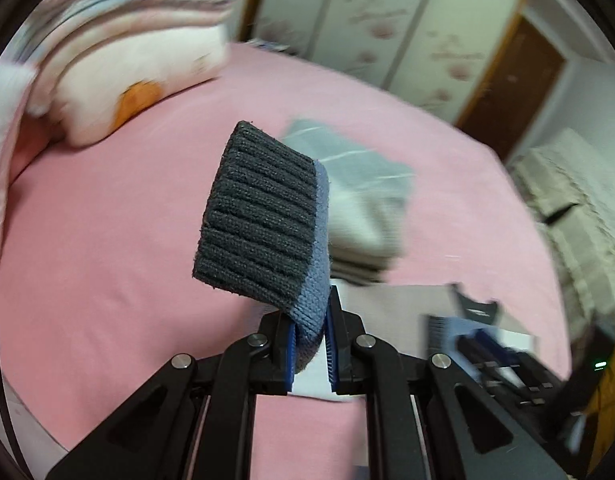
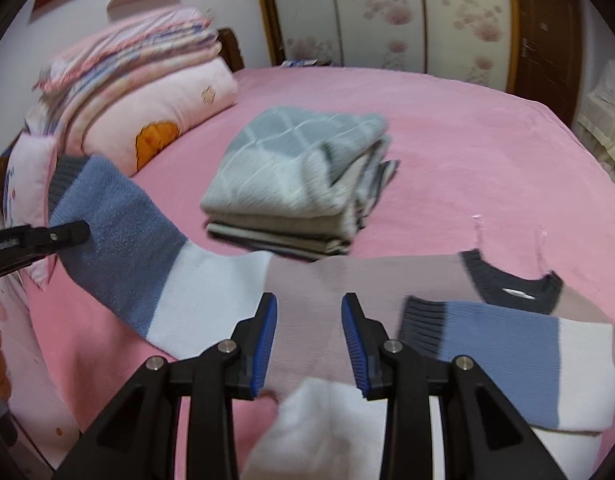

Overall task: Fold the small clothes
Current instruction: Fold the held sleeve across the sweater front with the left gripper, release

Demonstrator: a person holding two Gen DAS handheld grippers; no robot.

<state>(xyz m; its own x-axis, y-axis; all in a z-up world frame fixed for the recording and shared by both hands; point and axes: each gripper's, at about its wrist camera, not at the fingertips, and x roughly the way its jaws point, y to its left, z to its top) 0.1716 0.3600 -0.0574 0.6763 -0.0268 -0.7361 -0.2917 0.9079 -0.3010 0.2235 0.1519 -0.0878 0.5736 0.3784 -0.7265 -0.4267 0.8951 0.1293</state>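
Your left gripper has its fingers clamped on the cuff end of the sock, lifted off the pink bed while the toe half lies flat. Your right gripper has its fingers apart, straddling the sock's mauve middle band without pinching it. You look to be mid-fold: carry the cuff over toward the toe, keep the middle pinned as the crease, and lay it square. A second sock waits just beside; the folded stack sits beyond.

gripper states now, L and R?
Left gripper: shut on the sock, cuff end.
Right gripper: jaws part open around the sock's middle; grip cannot be told.
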